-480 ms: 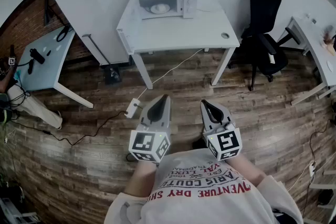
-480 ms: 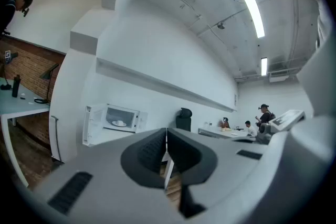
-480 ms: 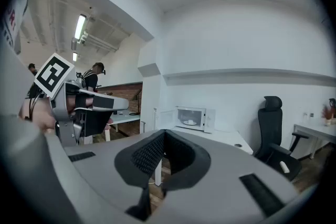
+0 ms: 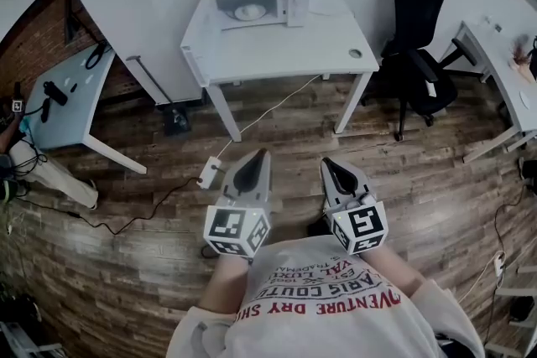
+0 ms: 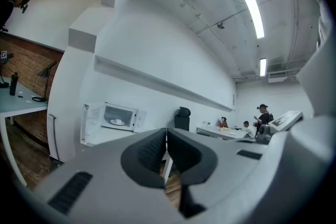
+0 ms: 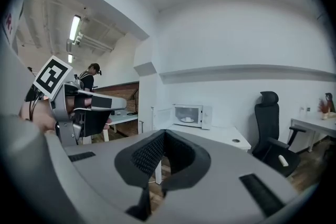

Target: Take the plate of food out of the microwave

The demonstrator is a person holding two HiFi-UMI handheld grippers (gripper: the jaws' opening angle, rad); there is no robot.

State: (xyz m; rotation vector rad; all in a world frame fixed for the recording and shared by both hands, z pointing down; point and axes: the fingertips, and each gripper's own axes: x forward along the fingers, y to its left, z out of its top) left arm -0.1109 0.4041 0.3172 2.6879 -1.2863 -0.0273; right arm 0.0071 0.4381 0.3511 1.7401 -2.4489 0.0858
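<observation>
The person wears a white T-shirt [image 4: 323,302] with red and dark block lettering across the chest (seen upside down from the head camera), the sleeves white too. The left tool [image 4: 259,155] and right tool [image 4: 326,164] are pale grey shells tapering to a point, with black ribbed pads [image 5: 152,149] lining the inner faces. Dark slotted recesses [image 6: 261,194] mark the housings. The left cube [image 4: 237,231] and right cube [image 4: 359,228] are white, printed with black square markers.
</observation>
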